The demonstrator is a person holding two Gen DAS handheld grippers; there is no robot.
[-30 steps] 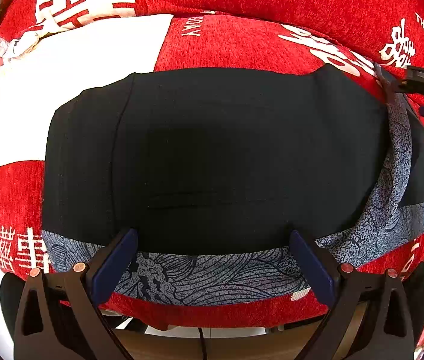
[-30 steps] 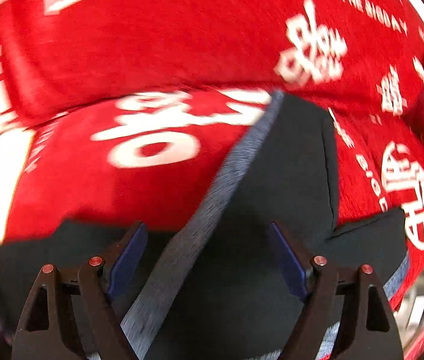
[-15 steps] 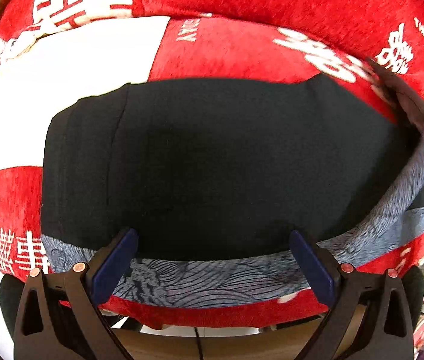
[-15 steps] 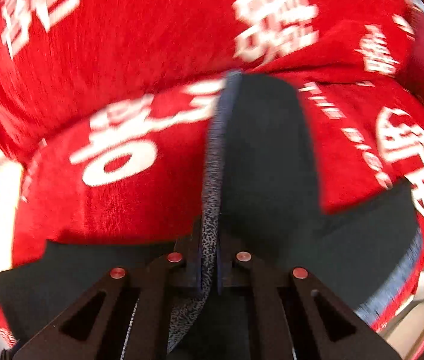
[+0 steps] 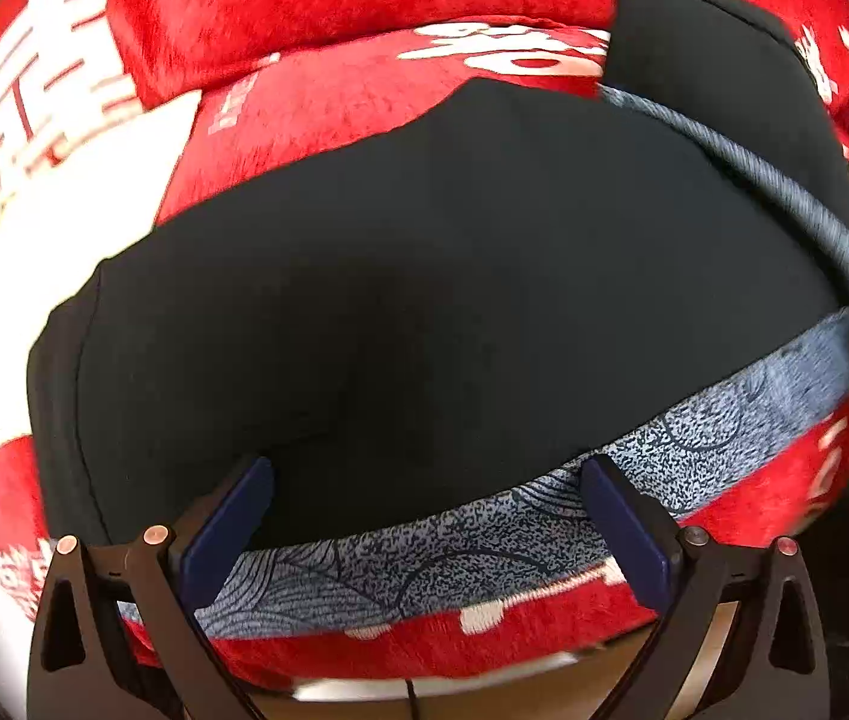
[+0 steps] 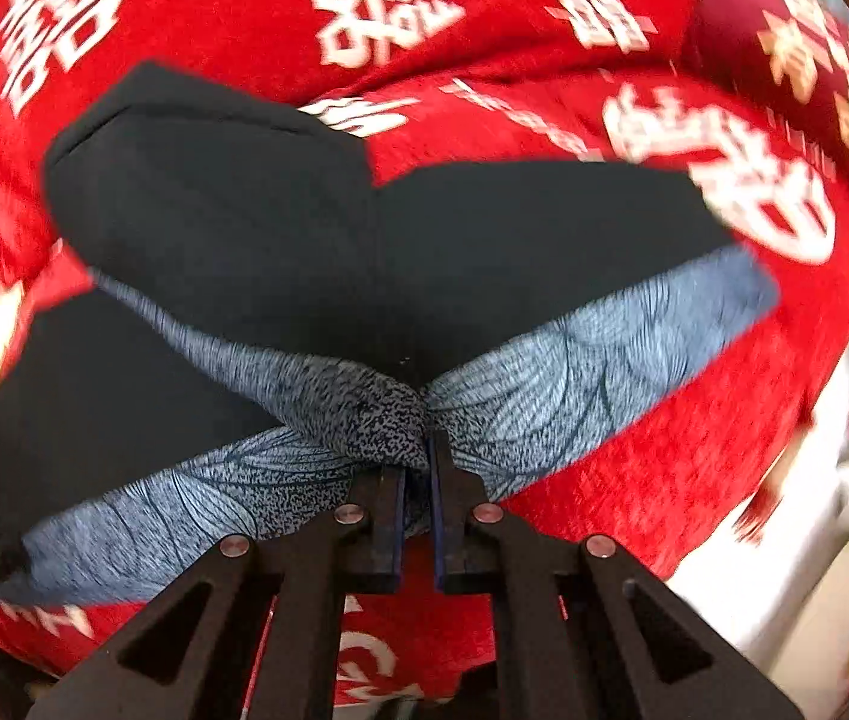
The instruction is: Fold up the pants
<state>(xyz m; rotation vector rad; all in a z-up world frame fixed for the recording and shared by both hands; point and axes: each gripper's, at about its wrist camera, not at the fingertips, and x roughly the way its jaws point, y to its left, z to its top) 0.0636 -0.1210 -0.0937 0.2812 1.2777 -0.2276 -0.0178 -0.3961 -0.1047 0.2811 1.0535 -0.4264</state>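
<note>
Right tongs (image 6: 418, 468) pinched on the black pants' (image 6: 232, 198) patterned band (fabric bunched there). Left tongs (image 5: 424, 492) spread wide over pants, gripping nothing, red blanket (image 5: 334, 12) beneath.

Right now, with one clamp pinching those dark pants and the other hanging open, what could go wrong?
The right hand-held gripper pinches only a small bunch of the patterned band, so the cloth might slip free mid-fold. The left hand-held gripper is open and holds nothing, so the pants may drag across the red blanket and wrinkle. The lifted flap could land crooked.
</note>
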